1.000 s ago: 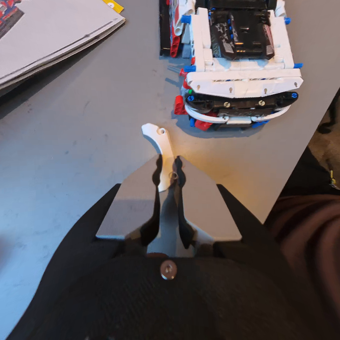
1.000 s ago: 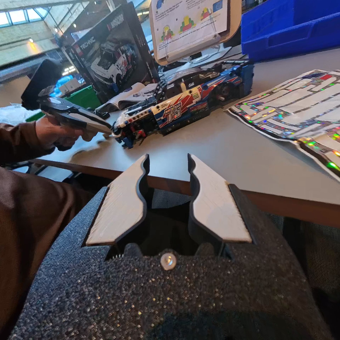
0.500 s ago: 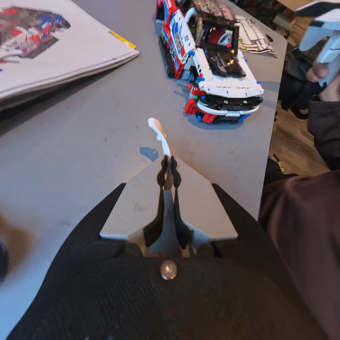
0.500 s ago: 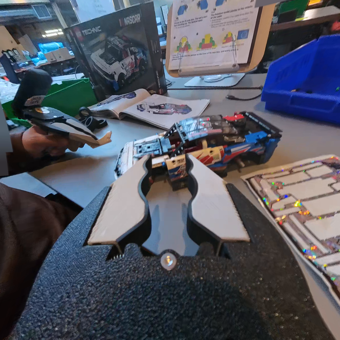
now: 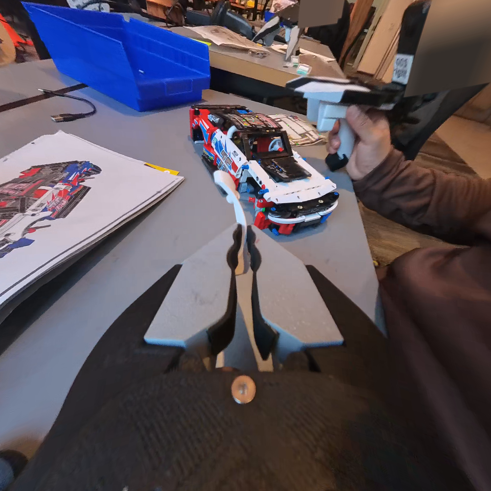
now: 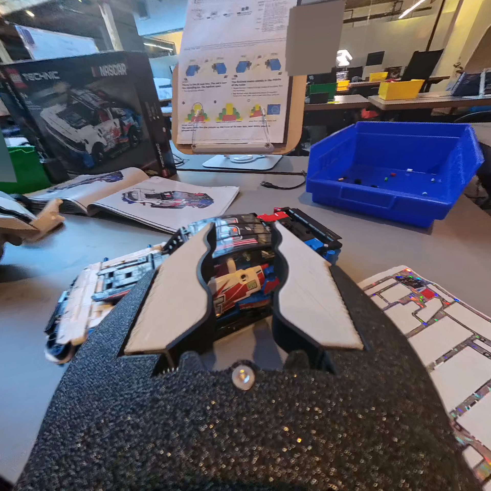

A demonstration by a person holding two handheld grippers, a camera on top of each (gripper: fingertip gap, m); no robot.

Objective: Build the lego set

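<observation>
We are seeing a blue bin [image 6: 393,170] sitting toward the tabletop's [image 5: 132,292] far edge, a few small bits lying inside. A black cable [image 5: 71,106] is trailing beside it. A paper sheet on a stand [image 6: 233,79] is standing at the far edge, a green crate [image 6: 24,170] showing past the left edge.

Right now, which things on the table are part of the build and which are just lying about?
In use:
- left claw, shut on the curved white piece
- right claw, open, over the car
- car
- open instruction book
- blue bin with a few small parts

Lying about:
- cable
- sticker sheet
- set box
- sheet on a stand
</observation>
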